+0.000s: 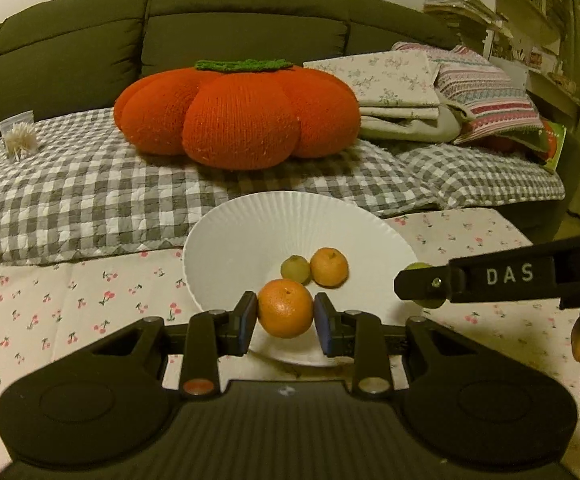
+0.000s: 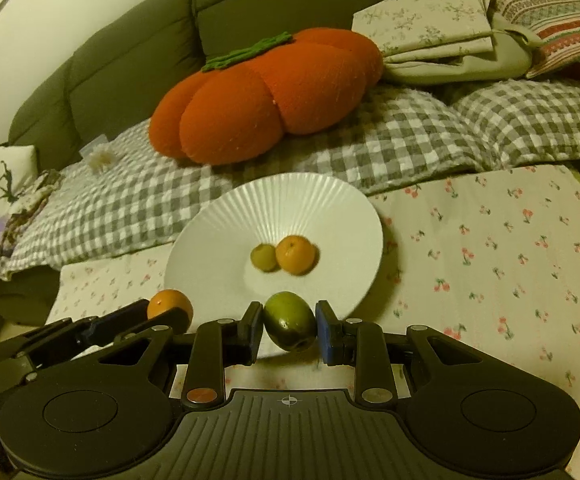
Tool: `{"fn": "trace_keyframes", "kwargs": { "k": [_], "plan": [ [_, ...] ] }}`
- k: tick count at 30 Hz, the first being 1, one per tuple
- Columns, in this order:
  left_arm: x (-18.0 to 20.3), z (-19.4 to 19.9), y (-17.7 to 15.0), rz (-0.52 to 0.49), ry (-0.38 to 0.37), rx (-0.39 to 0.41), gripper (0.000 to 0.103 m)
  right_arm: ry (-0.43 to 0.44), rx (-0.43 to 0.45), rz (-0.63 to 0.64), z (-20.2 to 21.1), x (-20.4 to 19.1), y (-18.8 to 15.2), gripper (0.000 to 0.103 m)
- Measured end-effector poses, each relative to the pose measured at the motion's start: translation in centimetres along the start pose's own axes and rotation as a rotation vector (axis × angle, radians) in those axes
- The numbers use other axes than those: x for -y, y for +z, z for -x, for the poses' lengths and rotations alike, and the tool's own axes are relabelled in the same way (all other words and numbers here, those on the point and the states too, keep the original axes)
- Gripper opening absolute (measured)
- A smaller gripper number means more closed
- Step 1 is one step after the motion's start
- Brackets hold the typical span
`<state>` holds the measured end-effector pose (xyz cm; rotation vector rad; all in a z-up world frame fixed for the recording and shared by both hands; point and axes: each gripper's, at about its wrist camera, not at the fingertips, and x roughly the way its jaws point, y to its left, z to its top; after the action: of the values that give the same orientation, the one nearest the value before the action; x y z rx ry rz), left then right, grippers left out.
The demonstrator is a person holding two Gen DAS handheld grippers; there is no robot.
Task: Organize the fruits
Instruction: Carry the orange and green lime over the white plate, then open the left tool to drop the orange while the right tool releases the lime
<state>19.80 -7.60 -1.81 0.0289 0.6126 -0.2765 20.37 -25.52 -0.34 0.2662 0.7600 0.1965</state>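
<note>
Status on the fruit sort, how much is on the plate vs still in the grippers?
Done: a small orange and a small green fruit sit touching on the white plate. In hand: the left gripper clamps a larger orange; the right gripper clamps a larger green fruit, both near the plate's front edge. Left: setting both down. No other loose fruit shows.

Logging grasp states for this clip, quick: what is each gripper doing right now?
Left gripper: closed on a round orange citrus fruit.
Right gripper: closed on a smooth green oval fruit.
</note>
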Motion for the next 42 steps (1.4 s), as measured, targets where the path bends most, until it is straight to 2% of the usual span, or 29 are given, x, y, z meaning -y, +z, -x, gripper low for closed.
{"fn": "trace_keyframes", "kwargs": {
  "k": [10, 21, 27, 28, 29, 30, 31, 33, 38, 42],
  "plan": [
    [0.0, -3.1, -0.3, -0.071, 0.034, -0.018, 0.029, -0.043, -0.018, 0.055, -3.9, 0.0, 0.7, 0.027],
    [0.9, -4.2, -0.8, -0.134, 0.048, -0.012, 0.031, -0.046, -0.039, 0.107, -5.8, -0.4, 0.3, 0.027],
    [0.9, -3.9, -0.8, -0.140, 0.039, -0.009, 0.056, -0.050, -0.034, 0.114, -5.8, -0.5, 0.3, 0.028],
    [0.8, -3.8, -0.7, -0.135, 0.044, -0.009, 0.064, -0.050, -0.033, 0.111, -5.8, -0.5, 0.3, 0.028],
    [0.7, -3.6, -0.7, -0.129, 0.045, -0.004, 0.068, -0.051, -0.032, 0.106, -5.7, -0.4, 0.3, 0.028],
    [0.5, -3.4, -0.7, -0.125, 0.041, 0.002, 0.068, -0.054, -0.030, 0.101, -5.6, -0.3, 0.4, 0.030],
    [0.4, -3.2, -0.7, -0.122, 0.036, 0.004, 0.069, -0.058, -0.025, 0.094, -5.5, -0.2, 0.4, 0.039],
    [0.1, -2.9, -0.5, -0.109, 0.034, 0.004, 0.069, -0.057, -0.006, 0.080, -5.0, 0.0, 0.5, 0.049],
    [-1.3, -1.7, -0.3, -0.057, 0.036, 0.005, 0.069, -0.066, 0.011, 0.030, -4.0, 0.8, 0.7, 0.049],
    [-2.7, -0.4, -0.2, 0.021, 0.032, 0.001, 0.069, -0.056, 0.015, -0.001, -2.8, 1.1, 0.7, 0.049]
  ]
}}
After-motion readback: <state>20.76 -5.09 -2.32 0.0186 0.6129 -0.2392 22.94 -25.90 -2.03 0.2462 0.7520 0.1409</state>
